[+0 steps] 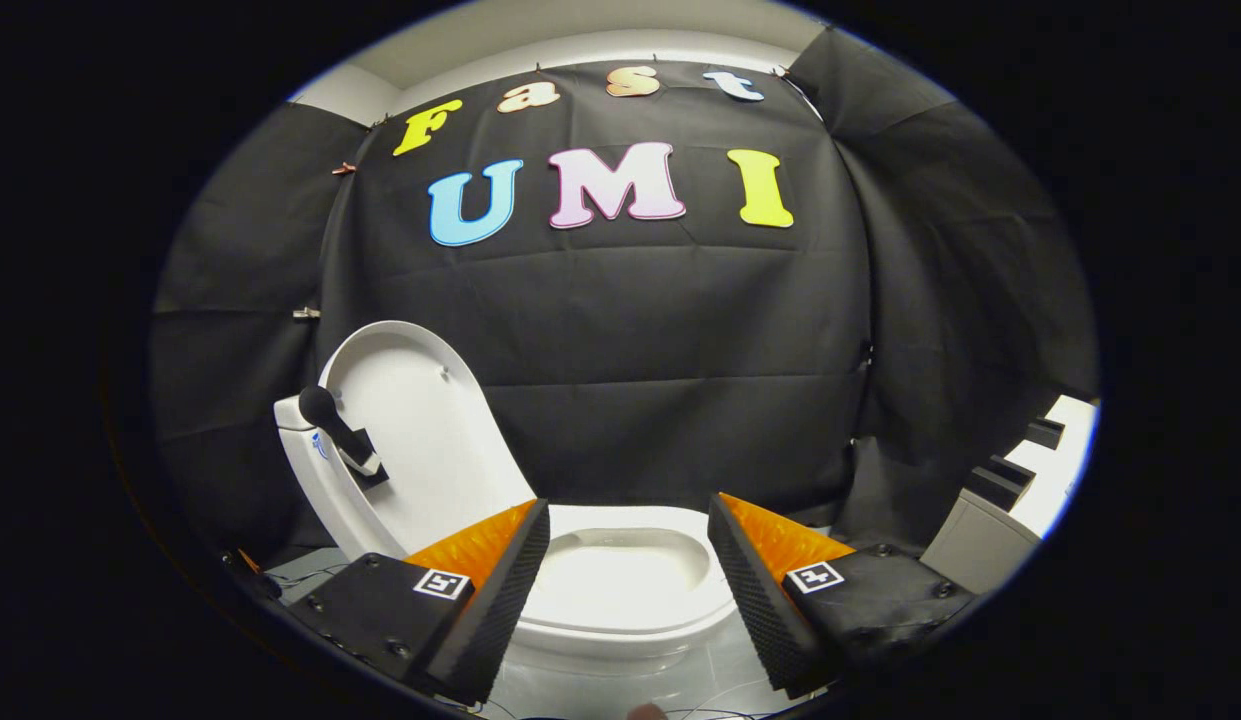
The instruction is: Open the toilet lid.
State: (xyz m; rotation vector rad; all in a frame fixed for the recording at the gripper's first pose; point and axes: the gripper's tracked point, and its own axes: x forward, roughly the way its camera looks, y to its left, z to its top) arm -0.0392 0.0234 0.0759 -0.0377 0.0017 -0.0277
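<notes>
1. Toilet lid (420, 430): raised, standing nearly upright and tilted back toward the tank side, its pale inner face turned to the camera. It stands beyond the left finger and rises above it.
2. Toilet seat (620, 610): down, resting on the bowl. The opening of the bowl (625, 570) shows in the gap between the two fingers, just beyond them.
3. Gripper (628, 545): fingers spread wide, one on each side of the bowl opening. Nothing lies between them and neither finger (500, 590) appears to touch the seat, the lid or anything else (contact at the very tips cannot be fully confirmed from this angle). The gripper holds nothing.
4. Dark handle-like fitting (340, 430): a black rod with a rounded end, sitting at the left side of the toilet beside the raised lid, beyond the left finger.
5. Black cloth wall (680, 400): hangs directly behind the toilet and wraps round both sides.
6. White unit with dark blocks (1000, 500): stands to the right, beyond the right finger, well apart from the toilet.
7. Floor (630, 690): pale and glossy below the bowl, with thin cables lying on it near the fingers.
</notes>
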